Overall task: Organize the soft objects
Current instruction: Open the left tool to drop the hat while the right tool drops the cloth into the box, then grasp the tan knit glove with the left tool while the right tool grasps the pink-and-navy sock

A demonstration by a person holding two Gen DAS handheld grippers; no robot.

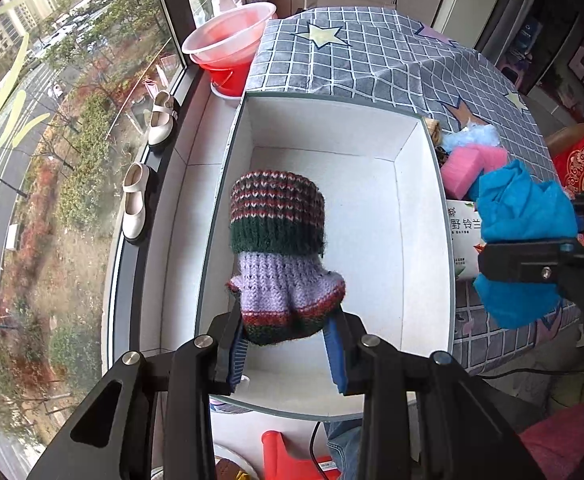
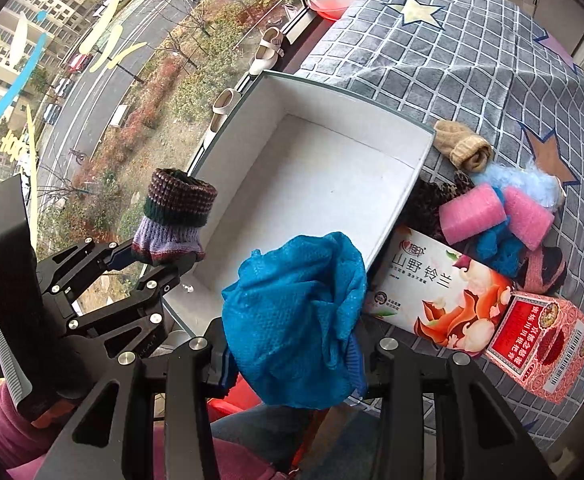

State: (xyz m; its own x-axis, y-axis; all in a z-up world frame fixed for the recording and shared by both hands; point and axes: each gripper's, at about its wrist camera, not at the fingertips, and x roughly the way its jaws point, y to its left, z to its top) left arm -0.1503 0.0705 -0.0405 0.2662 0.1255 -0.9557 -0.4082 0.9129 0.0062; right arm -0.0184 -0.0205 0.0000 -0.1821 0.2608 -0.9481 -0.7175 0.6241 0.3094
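My left gripper (image 1: 287, 336) is shut on a striped knitted sleeve (image 1: 277, 236) of lilac, green and dark red wool, held above the inside of an open white box (image 1: 420, 216). From the right wrist camera the same knit (image 2: 173, 216) hangs at the box's near left rim, in the left gripper (image 2: 163, 258). My right gripper (image 2: 292, 364) is shut on a crumpled blue mesh cloth (image 2: 296, 312), just over the near edge of the white box (image 2: 412, 184). The left wrist camera sees that blue cloth (image 1: 524, 208) at the far right, beside the box.
A pile of soft things lies right of the box: pink foam rolls (image 2: 472, 214), a beige knit (image 2: 462, 144), pale blue fluff (image 2: 528, 184). Two printed cartons (image 2: 444, 288) sit near it on the checked grey cloth (image 2: 452, 60). A pink basin (image 1: 231, 36) and white shoes (image 1: 163, 118) stand along the window sill.
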